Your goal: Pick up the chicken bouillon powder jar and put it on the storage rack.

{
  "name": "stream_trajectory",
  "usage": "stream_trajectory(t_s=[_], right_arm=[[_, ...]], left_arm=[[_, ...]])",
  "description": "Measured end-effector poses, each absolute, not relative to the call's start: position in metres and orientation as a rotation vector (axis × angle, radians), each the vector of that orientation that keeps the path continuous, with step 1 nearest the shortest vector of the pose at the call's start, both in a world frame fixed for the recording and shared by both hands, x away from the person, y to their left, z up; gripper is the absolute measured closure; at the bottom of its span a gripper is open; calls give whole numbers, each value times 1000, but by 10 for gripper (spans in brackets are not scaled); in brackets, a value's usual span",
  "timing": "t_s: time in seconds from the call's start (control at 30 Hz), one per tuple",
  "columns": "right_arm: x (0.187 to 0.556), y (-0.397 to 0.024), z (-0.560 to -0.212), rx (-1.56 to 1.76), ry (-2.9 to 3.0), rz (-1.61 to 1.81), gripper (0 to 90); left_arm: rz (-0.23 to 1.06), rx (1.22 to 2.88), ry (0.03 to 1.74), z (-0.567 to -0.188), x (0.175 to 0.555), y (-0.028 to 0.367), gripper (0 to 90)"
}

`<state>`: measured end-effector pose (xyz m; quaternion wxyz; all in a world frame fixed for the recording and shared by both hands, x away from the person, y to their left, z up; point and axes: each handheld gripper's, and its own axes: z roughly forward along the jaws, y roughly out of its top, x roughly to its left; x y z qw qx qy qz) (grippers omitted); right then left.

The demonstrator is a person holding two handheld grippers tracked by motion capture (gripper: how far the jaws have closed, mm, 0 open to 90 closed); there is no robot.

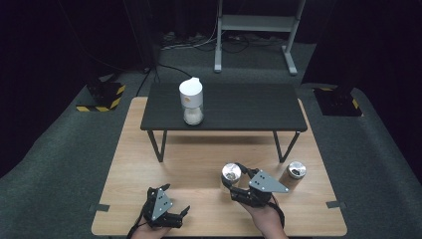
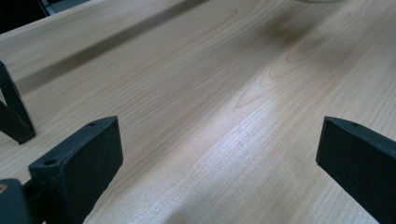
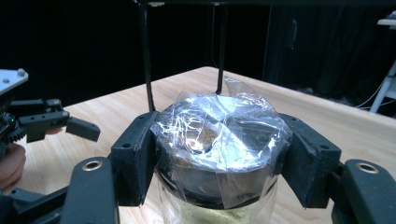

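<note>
Down at the near-left of the tabletop point(image 1: 149, 149), left claw point(image 1: 175, 215) sits low w/ jaws spread wide, nothing between them; its own view shows bare wood between the two black pads. No job for it yet, by the look of it.

Moving right: right claw point(image 1: 233, 180) is clenched on a jar point(image 1: 231, 173), pads pressed on either side just below the film-wrapped top. Right gripper view shows the grip clearly, shiny wrap over the lid, yellowish stuff in the glass below. So the pick-up looks done; whether the jar's base has cleared the wood, can't quite tell from above.

Further right, a second jar point(image 1: 293, 174) stands untouched near the edge. Back on the dark raised shelf point(image 1: 249, 107), a white-topped dispenser point(image 1: 191, 102) stands alone, well apart from both jars.

Judgement: early stage. Jar grasped, carrying and placing it are left; second jar prob. next.
</note>
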<state>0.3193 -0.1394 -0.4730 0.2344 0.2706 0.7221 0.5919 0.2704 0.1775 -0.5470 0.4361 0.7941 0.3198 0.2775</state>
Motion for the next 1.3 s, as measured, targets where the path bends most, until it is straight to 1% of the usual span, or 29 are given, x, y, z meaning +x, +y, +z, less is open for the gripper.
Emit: stream_trajectory(t_s=[0.63,1.3], right_arm=[[323,-154,-438,722,1906,1624,339],[325,-157,-413,696,1865,1642,339]], left_arm=[[687,1975,796,-547,270,178,7],[685,1980,797,-547,270,178,7]])
